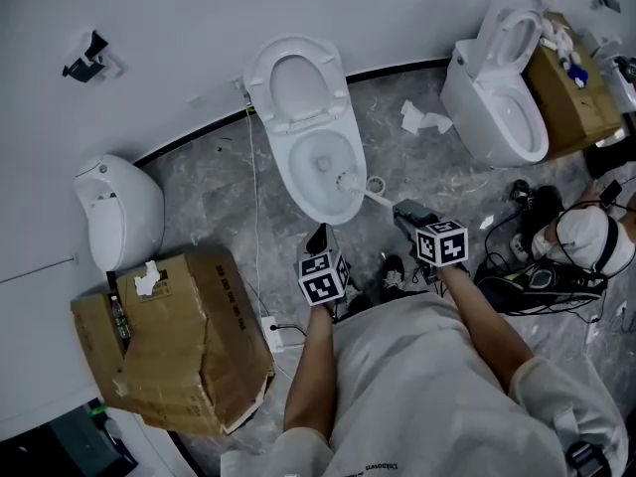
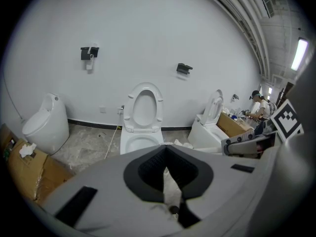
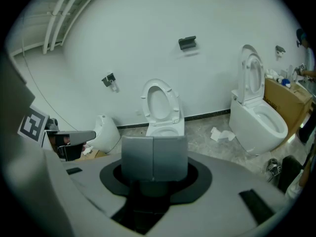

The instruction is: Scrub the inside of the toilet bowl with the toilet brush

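Note:
The white toilet (image 1: 316,157) stands against the wall with its lid and seat up. The brush's white head (image 1: 348,180) rests inside the bowl at its right side, and the handle (image 1: 380,198) slants out over the rim to my right gripper (image 1: 400,211), which is shut on it. In the right gripper view a flat grey piece (image 3: 154,158) fills the jaws and hides the brush; the toilet (image 3: 163,125) lies straight beyond. My left gripper (image 1: 318,238) hangs just in front of the bowl, shut and holding nothing. Its view faces the toilet (image 2: 141,141) over closed dark fingertips (image 2: 153,169).
A second toilet (image 1: 497,107) stands at the right with crumpled paper (image 1: 422,119) beside it. A low white fixture (image 1: 119,212) and a torn cardboard box (image 1: 169,356) sit at the left. A cable (image 1: 256,217) runs to a power strip (image 1: 283,336). Bags and gear (image 1: 556,256) crowd the right floor.

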